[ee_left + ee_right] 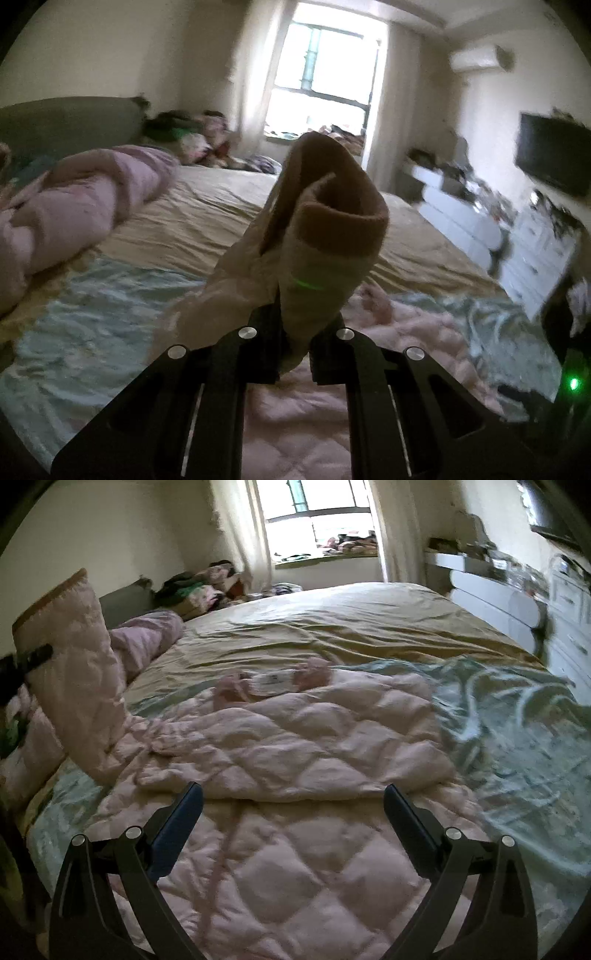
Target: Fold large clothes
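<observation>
A pale pink quilted jacket (295, 746) lies spread on the bed, collar and white label at the far side. My left gripper (293, 343) is shut on the jacket's sleeve (310, 266), near its brown cuff (343, 214), and holds it raised above the bed. In the right wrist view the raised sleeve (74, 672) stands at the left with the left gripper's black fingers (35, 659) clamped on it. My right gripper (293, 812) is open and empty, just above the jacket's lower half.
The bed has a tan sheet (332, 627) and a light green patterned cover (517, 731). A rolled purple blanket (85, 195) lies at the left. White drawers (461, 214) with clutter and a wall TV (554, 155) stand right of the bed. A window (325, 81) is behind.
</observation>
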`<state>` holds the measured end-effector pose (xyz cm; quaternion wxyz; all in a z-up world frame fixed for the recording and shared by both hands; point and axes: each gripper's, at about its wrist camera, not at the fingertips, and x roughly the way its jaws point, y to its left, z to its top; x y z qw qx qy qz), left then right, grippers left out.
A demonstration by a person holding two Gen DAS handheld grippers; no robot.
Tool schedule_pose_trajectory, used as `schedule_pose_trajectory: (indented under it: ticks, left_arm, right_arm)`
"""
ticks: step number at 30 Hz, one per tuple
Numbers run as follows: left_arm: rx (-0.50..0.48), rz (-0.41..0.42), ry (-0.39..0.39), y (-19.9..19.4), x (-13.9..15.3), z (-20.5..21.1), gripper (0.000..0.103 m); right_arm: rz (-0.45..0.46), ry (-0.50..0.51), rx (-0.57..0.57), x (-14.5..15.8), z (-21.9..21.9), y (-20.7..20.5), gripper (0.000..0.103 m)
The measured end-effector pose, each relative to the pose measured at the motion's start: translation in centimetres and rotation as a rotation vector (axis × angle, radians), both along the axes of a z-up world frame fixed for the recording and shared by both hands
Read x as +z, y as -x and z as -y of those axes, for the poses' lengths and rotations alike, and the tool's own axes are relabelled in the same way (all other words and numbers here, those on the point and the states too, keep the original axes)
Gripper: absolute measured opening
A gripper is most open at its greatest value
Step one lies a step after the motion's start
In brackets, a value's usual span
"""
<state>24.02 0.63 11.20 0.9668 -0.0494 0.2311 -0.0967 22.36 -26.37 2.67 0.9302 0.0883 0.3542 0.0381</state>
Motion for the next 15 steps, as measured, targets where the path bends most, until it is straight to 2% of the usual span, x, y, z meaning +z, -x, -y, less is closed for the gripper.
schedule_pose_trajectory:
  ticks: [5,8,15]
  left_arm:
    - [-0.098,-0.053,-0.050,-0.5,-3.8,4.4,0.004]
    - [-0.158,-0.103,-0.112,-0.6,-6.7,6.7,0.004]
    - [-0.229,-0.223,-0.232,0.2,-13.8,10.3,0.006]
  right_arm:
    - [-0.004,-0.015,-0.073,-0.7,3.2,0.9,0.097]
    - [-0.019,-0.016,-0.119,-1.2,5.1,1.2,0.097]
    - [-0.050,-0.009,-0.163,-2.4,6.9,1.7,0.097]
